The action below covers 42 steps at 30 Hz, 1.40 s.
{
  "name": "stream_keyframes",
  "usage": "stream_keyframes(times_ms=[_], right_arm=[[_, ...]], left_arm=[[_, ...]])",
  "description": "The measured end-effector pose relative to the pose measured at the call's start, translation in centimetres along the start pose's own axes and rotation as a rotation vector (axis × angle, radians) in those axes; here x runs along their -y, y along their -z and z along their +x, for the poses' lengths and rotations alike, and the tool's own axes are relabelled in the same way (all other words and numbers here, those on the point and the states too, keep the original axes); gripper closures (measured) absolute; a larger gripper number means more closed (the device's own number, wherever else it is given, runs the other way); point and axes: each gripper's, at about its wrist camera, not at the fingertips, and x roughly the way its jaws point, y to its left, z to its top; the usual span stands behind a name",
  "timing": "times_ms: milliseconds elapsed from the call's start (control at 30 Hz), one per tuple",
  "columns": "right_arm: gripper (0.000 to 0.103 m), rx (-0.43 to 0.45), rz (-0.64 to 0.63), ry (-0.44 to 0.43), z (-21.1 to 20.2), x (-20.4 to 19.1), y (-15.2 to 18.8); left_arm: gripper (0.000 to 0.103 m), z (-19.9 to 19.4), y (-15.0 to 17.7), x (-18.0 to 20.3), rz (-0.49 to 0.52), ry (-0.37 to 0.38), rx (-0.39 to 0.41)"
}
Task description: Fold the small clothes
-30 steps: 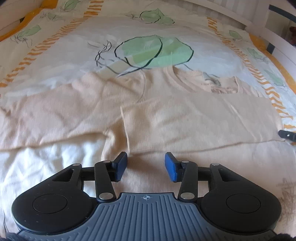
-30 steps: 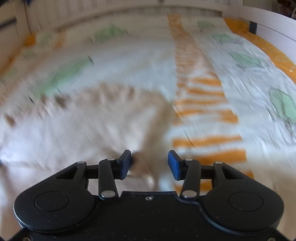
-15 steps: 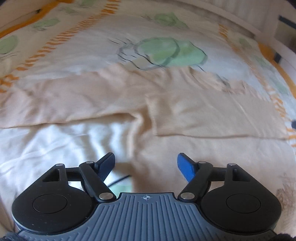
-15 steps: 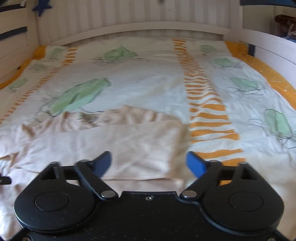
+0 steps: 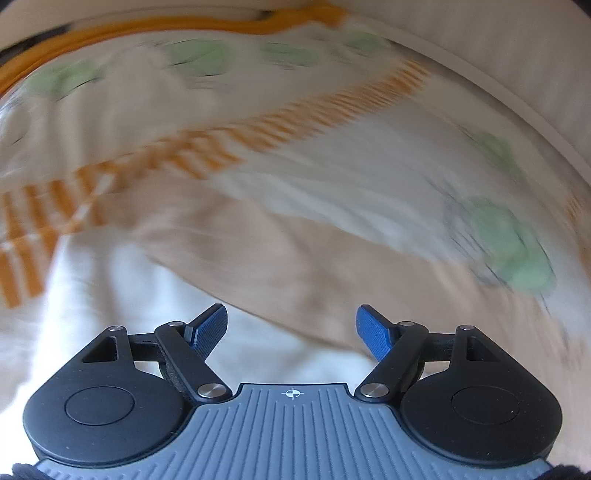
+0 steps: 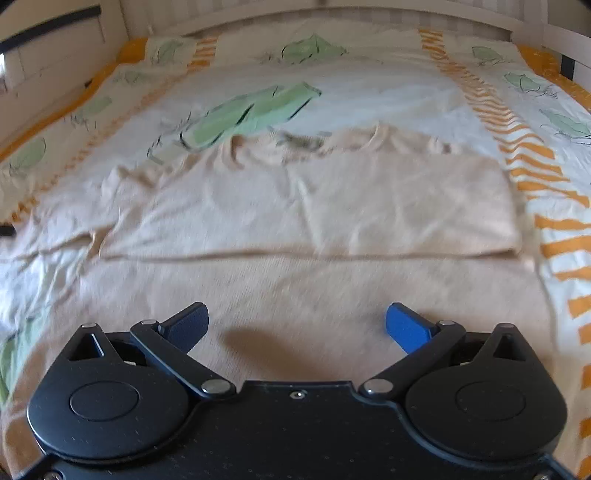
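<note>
Left wrist view: the picture is heavily smeared by motion, so only broad shapes can be trusted. The left gripper [image 5: 291,328] has its blue pads well apart and the jaws are opening, with nothing between them. Ahead of the fingers a band of the peach sweater [image 5: 288,258] runs slantwise from upper left down to lower right. I judge this band to be the left sleeve lying stretched out, though the blur hides its cuff. It lies just beyond the fingertips, its long axis crossing the line along which the gripper points. Around it spreads the bedspread [image 5: 332,173], white with orange stripes and green leaf prints.

Right wrist view: this picture is much sharper. The right gripper [image 6: 297,325] stands as wide as it gets, empty, hanging over the lower body of the sweater [image 6: 332,288]. Farther up, the right sleeve [image 6: 406,206] lies folded across the chest; its lower edge makes a straight crease from side to side. The neckline [image 6: 376,136] sits at the far end, so the garment's long axis runs away from the gripper. At the left of this view the sweater spreads out toward the bed's edge, unfolded. The bedspread [image 6: 369,88] lies flat beyond it, and the white bed frame [image 6: 332,11] closes the far end.

The coming move most likely turns on that outstretched left side: it lies on the left hand's side, so that hand is the nearer one.
</note>
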Motion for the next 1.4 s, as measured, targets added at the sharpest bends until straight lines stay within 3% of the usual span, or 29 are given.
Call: stream_keyframes(times_ms=[200, 333, 433, 533, 767, 833, 867, 900, 1000, 1133, 1233, 1400], right_arm=[[0.0, -0.005, -0.02, 0.029, 0.3, -0.6, 0.5], [0.0, -0.01, -0.009, 0.041, 0.8, -0.8, 0.3], [0.0, -0.011, -0.003, 0.05, 1.0, -0.9, 0.3], [0.0, -0.014, 0.001, 0.056, 1.0, -0.9, 0.2], [0.0, -0.015, 0.001, 0.056, 1.1, -0.9, 0.2], [0.0, -0.017, 0.0, 0.054, 1.0, -0.9, 0.1], [0.0, -0.018, 0.0, 0.054, 1.0, -0.9, 0.1], [0.0, -0.018, 0.0, 0.053, 1.0, -0.9, 0.1], [0.0, -0.02, 0.001, 0.051, 1.0, -0.9, 0.1], [0.0, -0.016, -0.001, 0.042, 0.9, -0.8, 0.2], [0.0, -0.015, -0.004, 0.025, 0.7, -0.5, 0.2], [0.0, -0.006, 0.006, -0.008, -0.1, 0.2, 0.4]], left_arm=[[0.027, 3.6, -2.9, -6.9, -0.159, -0.089, -0.039], [0.024, 5.1, -3.8, -9.5, -0.209, -0.025, -0.019], [0.016, 6.0, -4.5, -9.5, -0.184, -0.003, 0.009], [0.001, 7.1, -4.7, -8.8, -0.146, 0.003, 0.027], [0.002, 7.9, -4.5, -7.1, -0.07, -0.077, 0.034], [0.011, 7.7, -4.5, -7.0, -0.045, -0.091, 0.032], [0.029, 7.5, -4.5, -6.8, -0.032, -0.112, 0.036], [0.055, 7.1, -4.5, -6.8, -0.024, -0.138, 0.047], [0.089, 6.0, -4.9, -7.1, -0.072, -0.094, 0.059], [0.093, 2.9, -5.3, -5.9, -0.112, -0.03, 0.104], [0.093, -0.6, -5.4, -2.7, -0.054, 0.027, 0.158], [0.093, -6.3, -5.4, 5.1, 0.071, 0.2, 0.224]])
